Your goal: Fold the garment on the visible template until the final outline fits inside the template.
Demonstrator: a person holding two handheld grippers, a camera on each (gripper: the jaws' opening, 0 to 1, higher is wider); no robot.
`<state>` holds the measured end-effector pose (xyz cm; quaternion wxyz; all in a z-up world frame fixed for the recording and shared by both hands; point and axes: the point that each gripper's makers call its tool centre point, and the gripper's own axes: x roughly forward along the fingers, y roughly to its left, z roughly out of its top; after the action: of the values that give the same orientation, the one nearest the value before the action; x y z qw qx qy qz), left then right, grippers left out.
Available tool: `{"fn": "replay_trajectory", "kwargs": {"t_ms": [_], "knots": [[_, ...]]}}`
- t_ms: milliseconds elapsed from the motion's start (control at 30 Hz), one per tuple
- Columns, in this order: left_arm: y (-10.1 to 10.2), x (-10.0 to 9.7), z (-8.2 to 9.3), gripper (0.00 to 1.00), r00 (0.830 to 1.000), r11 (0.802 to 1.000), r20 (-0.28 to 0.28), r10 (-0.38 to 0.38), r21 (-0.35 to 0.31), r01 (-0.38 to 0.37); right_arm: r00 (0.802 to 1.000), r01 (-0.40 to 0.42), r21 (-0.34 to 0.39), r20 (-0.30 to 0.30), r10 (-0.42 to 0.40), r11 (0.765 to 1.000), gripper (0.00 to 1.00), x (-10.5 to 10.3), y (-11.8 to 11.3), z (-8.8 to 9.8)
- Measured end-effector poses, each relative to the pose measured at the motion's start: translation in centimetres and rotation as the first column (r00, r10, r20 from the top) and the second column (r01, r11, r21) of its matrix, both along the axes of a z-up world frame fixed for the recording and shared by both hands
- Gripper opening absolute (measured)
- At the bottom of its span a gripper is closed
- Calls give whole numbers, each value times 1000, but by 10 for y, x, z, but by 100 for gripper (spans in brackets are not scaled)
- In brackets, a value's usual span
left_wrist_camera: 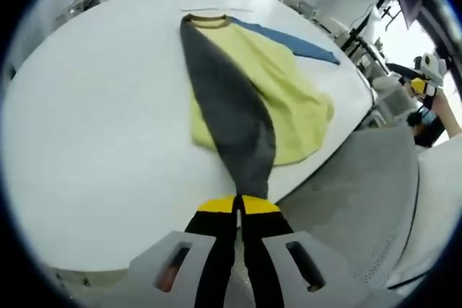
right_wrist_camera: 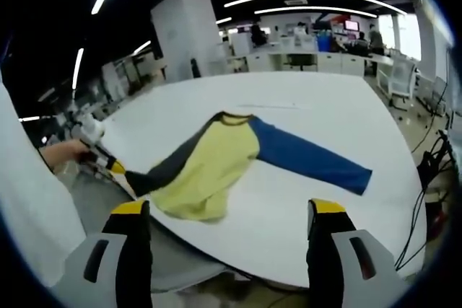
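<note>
Broadly, one garment point(right_wrist_camera: 216, 160) with a yellow body lies on the white table point(right_wrist_camera: 325, 106), its hem at the table's near edge and wide bare tabletop beyond its collar and on both sides. Its two sleeves run opposite ways, so its long axis follows them: the blue sleeve point(right_wrist_camera: 310, 158) lies flat across the table, while the grey sleeve point(left_wrist_camera: 231, 117) is drawn over the body and past the near edge. The left gripper point(left_wrist_camera: 238, 205) has its jaws pressed together, pinching that grey cuff, whereas the right gripper point(right_wrist_camera: 229, 210) hovers off the near edge with jaws spread wide.
</note>
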<state>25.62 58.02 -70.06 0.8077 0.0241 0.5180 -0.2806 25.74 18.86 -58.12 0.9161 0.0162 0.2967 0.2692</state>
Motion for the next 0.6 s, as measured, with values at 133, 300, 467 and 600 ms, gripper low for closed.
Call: {"fn": "replay_trajectory", "kwargs": {"t_ms": [133,300,467,600], "knots": [[2,2,6,0,1000,1000,11,1,2,-1,1000,0,0,2,0,1000,89,-1,-1,0],[4,6,13,0,1000,1000,23,4,4,-4,1000,6,1,2,-6,1000,89,-2,-2,0],[7,11,21,0,999,1000,36,23,3,-23,1000,9,3,3,-9,1000,88,-4,-4,1],[15,13,20,0,998,999,32,52,5,-52,1000,13,3,2,-13,1000,88,-5,-5,0]]}}
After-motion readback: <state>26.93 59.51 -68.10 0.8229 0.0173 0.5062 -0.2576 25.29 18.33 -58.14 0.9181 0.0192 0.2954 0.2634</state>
